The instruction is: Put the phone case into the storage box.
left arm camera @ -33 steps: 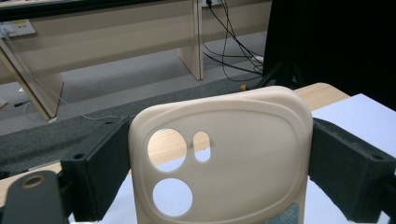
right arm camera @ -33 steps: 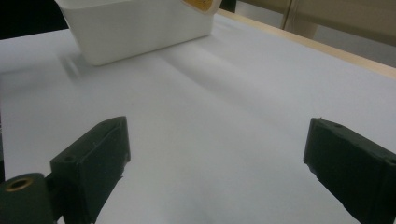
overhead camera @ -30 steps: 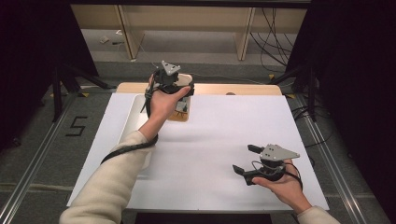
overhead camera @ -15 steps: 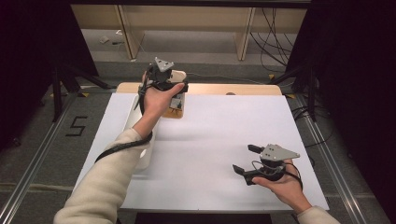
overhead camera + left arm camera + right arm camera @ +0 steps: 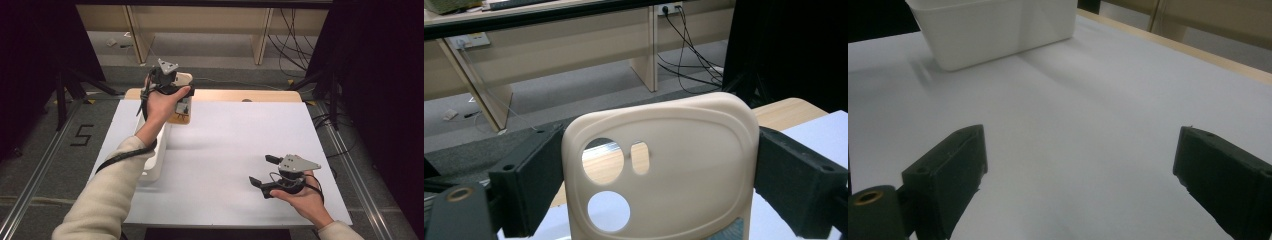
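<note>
The left claw (image 5: 176, 87) is clamped on a cream phone case (image 5: 659, 170), held upright above the far left part of the white desk (image 5: 235, 145), just past a white bin (image 5: 993, 27). The right claw (image 5: 265, 172) rests low near the desk's near right corner, jaws spread apart, gripping nothing.

Cream sleeves; black grippers, grey three-cornered top plates, black cables, blocky jaws.
</note>
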Available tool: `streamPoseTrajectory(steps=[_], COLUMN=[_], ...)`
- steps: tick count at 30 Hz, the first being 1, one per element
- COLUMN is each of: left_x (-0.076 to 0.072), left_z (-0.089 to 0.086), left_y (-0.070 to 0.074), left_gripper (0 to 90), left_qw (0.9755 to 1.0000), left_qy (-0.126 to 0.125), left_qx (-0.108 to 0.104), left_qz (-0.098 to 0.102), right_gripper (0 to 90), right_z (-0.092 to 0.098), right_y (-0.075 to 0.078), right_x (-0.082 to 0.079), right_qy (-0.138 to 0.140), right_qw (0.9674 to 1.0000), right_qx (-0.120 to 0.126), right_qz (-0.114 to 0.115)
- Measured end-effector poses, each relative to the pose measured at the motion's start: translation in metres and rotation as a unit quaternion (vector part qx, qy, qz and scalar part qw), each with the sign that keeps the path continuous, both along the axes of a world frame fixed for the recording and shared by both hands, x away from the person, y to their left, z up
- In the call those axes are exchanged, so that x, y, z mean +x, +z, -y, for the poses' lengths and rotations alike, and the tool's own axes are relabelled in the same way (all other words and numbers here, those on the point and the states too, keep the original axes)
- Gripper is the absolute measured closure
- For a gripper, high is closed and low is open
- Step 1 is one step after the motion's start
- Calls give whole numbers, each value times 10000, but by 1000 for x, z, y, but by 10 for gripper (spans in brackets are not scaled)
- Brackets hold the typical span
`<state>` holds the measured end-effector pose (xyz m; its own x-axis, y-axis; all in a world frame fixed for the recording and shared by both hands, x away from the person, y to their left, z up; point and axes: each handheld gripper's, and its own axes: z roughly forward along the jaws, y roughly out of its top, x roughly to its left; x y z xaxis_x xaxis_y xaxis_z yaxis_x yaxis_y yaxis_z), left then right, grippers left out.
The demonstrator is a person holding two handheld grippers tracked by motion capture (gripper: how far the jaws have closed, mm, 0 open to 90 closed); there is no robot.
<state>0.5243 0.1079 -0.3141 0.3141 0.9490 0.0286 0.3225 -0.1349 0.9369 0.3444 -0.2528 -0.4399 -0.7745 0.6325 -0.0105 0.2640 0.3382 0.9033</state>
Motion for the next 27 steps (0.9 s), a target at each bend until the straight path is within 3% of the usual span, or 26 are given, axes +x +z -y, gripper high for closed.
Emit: streamPoseTrajectory(steps=[27], left_x=[-1], left_z=[-35], left_y=[9], left_gripper=[112], left_qw=[9998], left_qy=[135], left_qx=[42], left_qz=[120], right_gripper=[80], right_z=[0], right_y=[0], right_x=[0], right_qy=[-11], right_qw=[10000], right_qx=[5], right_qz=[-5])
